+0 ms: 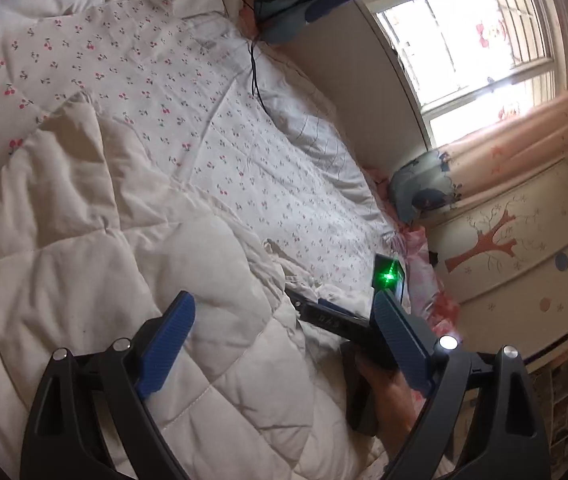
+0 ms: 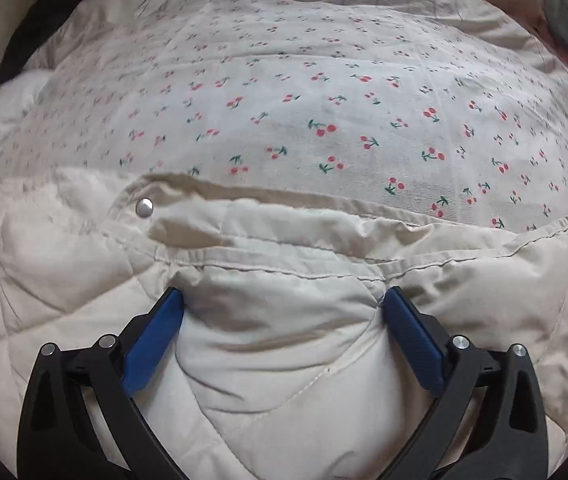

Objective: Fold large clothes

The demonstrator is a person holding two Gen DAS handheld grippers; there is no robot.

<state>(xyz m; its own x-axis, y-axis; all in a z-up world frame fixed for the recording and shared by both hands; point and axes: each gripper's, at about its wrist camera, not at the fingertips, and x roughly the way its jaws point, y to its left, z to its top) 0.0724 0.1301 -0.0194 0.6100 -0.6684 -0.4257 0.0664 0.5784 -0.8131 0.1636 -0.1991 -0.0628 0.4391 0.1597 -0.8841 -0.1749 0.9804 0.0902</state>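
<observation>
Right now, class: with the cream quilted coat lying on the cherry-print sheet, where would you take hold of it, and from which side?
Grip the cream quilted coat at its stitched front edge, near the metal snap. That hem is a flat, firm ridge lying across the cherry-print sheet, easier to pinch than the puffy panels. Come from above on the coat's side; the right gripper, jaws open, already points down just short of it.
</observation>
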